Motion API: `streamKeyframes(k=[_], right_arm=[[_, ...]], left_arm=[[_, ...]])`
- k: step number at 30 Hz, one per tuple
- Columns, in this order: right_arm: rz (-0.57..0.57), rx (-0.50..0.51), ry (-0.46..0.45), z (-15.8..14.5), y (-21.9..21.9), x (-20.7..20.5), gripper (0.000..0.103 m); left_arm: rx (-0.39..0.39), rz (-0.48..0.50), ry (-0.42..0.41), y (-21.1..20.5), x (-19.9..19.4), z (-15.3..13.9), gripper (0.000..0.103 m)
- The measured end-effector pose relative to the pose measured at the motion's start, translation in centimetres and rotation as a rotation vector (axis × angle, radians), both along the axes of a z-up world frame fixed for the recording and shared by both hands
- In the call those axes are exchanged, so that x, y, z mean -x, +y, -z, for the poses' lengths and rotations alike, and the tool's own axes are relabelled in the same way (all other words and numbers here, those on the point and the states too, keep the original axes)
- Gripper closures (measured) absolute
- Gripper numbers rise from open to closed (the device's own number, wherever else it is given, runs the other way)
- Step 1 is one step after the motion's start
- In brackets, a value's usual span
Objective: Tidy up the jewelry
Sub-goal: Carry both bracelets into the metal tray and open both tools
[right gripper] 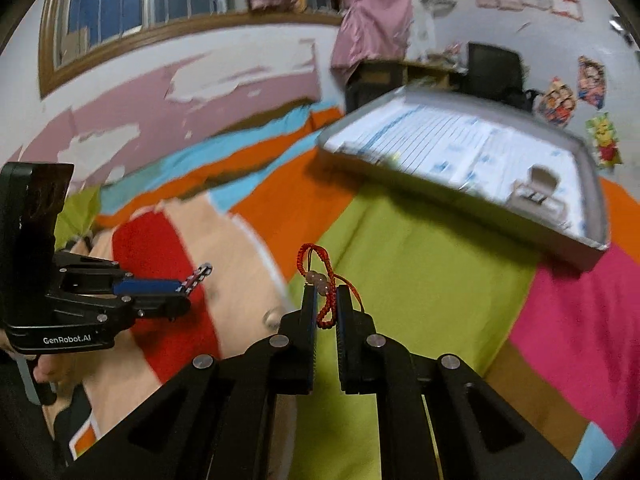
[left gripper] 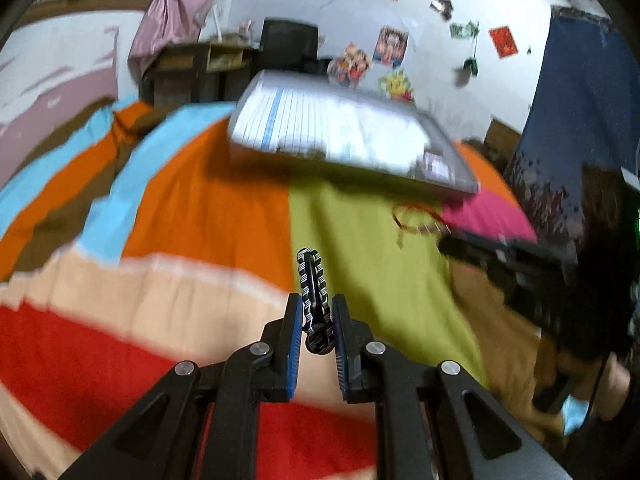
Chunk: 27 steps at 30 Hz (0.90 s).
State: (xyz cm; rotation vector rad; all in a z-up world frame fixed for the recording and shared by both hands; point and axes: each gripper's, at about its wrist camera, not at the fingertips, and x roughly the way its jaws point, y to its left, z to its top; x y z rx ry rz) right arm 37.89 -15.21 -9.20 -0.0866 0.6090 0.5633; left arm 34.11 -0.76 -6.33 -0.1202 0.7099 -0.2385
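Observation:
A black-and-white striped link bracelet [left gripper: 312, 276] sticks up between the blue pads of my left gripper [left gripper: 316, 301], which is shut on it above the bedspread. In the right wrist view that left gripper [right gripper: 186, 284] comes in from the left with the striped bracelet [right gripper: 200, 271] at its tip. My right gripper [right gripper: 325, 290] is shut on a red cord bracelet [right gripper: 319, 279] with pale beads, its loops hanging out above and below the pads. In the left wrist view the red cord bracelet [left gripper: 414, 220] dangles at the tip of the right gripper [left gripper: 443, 236]. A grey tray [right gripper: 460, 194] with a white lined inside lies ahead.
A patchwork bedspread [left gripper: 200, 208] of orange, green, red, pink and blue covers the surface. The grey tray [left gripper: 466, 184] lies at its far side. Behind it stand a dark desk with a monitor [left gripper: 290, 46] and a wall with posters. A person's hand [right gripper: 44, 368] grips the left handle.

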Motion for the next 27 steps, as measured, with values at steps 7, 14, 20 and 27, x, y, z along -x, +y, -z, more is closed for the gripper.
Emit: streamKeyframes(k=[7,14,20,27], right_arm=[[0.189,-0.117,-0.130,-3.2,-4.8,-1.9,0.095],[0.421,-0.160,-0.177,-4.4,-11.0,-6.2,0.095],[0.530,-0.155,-0.115,-2.8,-14.2,-10.2,0.095],[0.530,-0.130,-0.028,-0.7,-14.0,-12.2,0.095]], left_arm=[[0.013,0.018,-0.087,-4.6,-8.2,-4.1,0.089],[0.062,0.029,-0.039,-9.6,-15.3,-3.5,0.089],[0.073,0.014,0.039,-11.6,-18.5,-1.1,0.089],[0.087,0.011,0.091,-12.3,-19.3,0.6,0.088]])
